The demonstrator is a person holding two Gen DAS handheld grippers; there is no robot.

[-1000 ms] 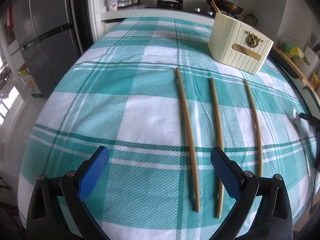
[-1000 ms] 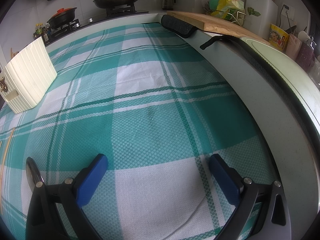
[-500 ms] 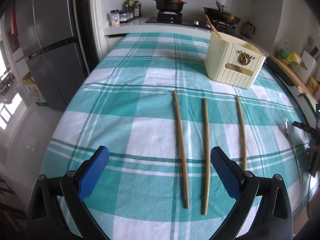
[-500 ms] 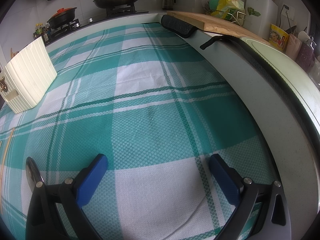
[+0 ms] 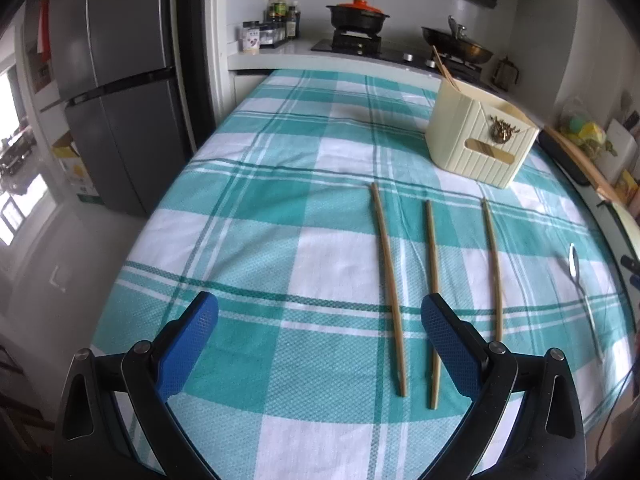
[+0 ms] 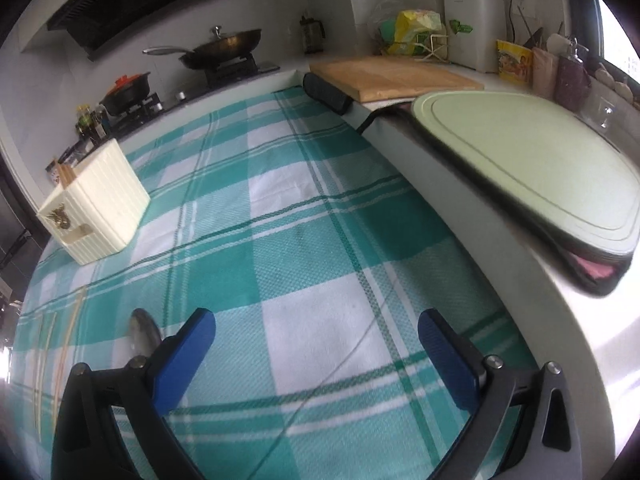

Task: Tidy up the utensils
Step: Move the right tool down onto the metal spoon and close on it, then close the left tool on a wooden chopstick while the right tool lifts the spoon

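- The left gripper [image 5: 319,326] hangs above the cloth with its jaws spread wide, gripping nothing; three chopsticks [image 5: 432,280] lie ahead, toward its right finger.
- The right gripper [image 6: 316,340] is equally wide and empty, with the spoon [image 6: 142,332] just beside its left finger.
- The cream holder [image 5: 478,142] stands farther ahead of both.
- Best, I judge: centre on one chopstick, descend squarely, and close mid-length to avoid tipping.
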